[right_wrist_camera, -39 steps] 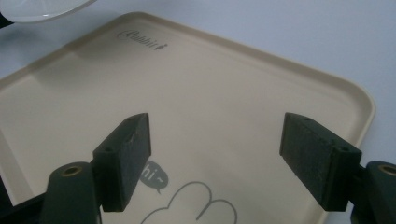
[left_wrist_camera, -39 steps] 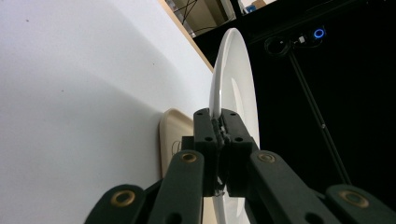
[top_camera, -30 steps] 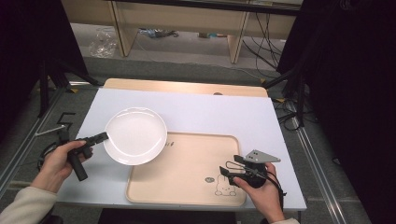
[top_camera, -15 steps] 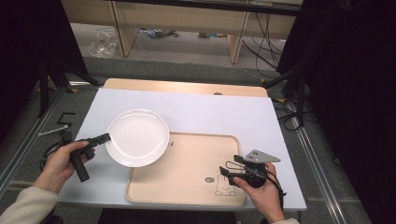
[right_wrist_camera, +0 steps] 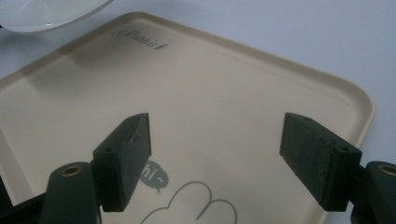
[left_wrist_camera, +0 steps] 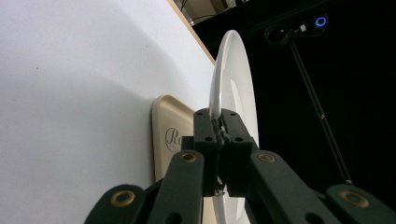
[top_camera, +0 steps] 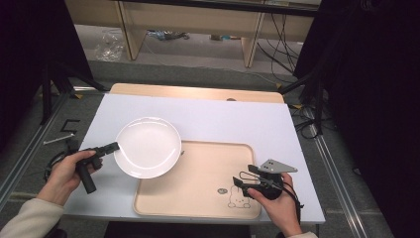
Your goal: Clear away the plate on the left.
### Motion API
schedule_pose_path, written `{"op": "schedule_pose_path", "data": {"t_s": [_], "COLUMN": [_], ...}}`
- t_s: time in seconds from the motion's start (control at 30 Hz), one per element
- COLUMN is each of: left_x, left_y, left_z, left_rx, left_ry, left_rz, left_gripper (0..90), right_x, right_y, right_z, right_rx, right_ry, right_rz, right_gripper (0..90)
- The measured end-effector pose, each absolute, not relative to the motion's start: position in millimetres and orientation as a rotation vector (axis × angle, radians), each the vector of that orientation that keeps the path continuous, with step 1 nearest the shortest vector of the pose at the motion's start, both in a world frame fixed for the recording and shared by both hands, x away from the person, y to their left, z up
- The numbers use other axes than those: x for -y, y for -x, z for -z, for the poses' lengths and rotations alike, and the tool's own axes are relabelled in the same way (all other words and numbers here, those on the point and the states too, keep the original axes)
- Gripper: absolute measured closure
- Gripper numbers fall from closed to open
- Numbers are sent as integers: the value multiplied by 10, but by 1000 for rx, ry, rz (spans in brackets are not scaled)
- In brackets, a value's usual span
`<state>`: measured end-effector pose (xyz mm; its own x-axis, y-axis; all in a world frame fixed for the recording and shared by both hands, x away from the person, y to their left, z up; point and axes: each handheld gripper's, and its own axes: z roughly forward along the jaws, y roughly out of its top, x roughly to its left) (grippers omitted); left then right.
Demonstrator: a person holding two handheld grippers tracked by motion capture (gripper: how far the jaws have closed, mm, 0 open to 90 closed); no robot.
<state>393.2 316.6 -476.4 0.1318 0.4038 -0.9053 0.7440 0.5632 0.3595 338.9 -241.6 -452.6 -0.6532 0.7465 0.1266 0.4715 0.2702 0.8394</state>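
A white round plate (top_camera: 147, 147) hangs above the table, over the left corner of a beige tray (top_camera: 203, 188). My left gripper (top_camera: 115, 146) is shut on the plate's left rim; in the left gripper view the plate (left_wrist_camera: 229, 79) stands edge-on, pinched at my left gripper (left_wrist_camera: 219, 125). My right gripper (top_camera: 241, 179) stands open over the tray's right part, near a rabbit drawing (top_camera: 237, 200). In the right gripper view my right gripper (right_wrist_camera: 215, 142) has nothing between its pads, the tray (right_wrist_camera: 196, 93) lies below and the plate's edge (right_wrist_camera: 46, 14) shows top left.
The tray rests on a white sheet (top_camera: 223, 121) covering a wooden table (top_camera: 193, 91). Metal rails (top_camera: 337, 178) run along both sides. Shelving legs and cables (top_camera: 277, 34) stand on the floor behind.
My left gripper has carried the plate a little to the right, farther over the tray's left corner. The right gripper has stayed where it was.
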Motion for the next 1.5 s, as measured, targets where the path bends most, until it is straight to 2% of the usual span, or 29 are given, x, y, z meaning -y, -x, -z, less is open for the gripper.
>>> {"op": "schedule_pose_path", "data": {"t_s": [1.5], "left_x": [-3032], "left_y": [-3931], "left_z": [4773], "left_rx": [-1469], "left_ry": [-1065], "left_rz": [362], "left_gripper": [854], "right_x": [2415], "right_y": [-3388], "right_z": [4526], "right_rx": [-2252], "right_ry": [-1117], "right_rz": [-1330], "right_gripper": [256]}}
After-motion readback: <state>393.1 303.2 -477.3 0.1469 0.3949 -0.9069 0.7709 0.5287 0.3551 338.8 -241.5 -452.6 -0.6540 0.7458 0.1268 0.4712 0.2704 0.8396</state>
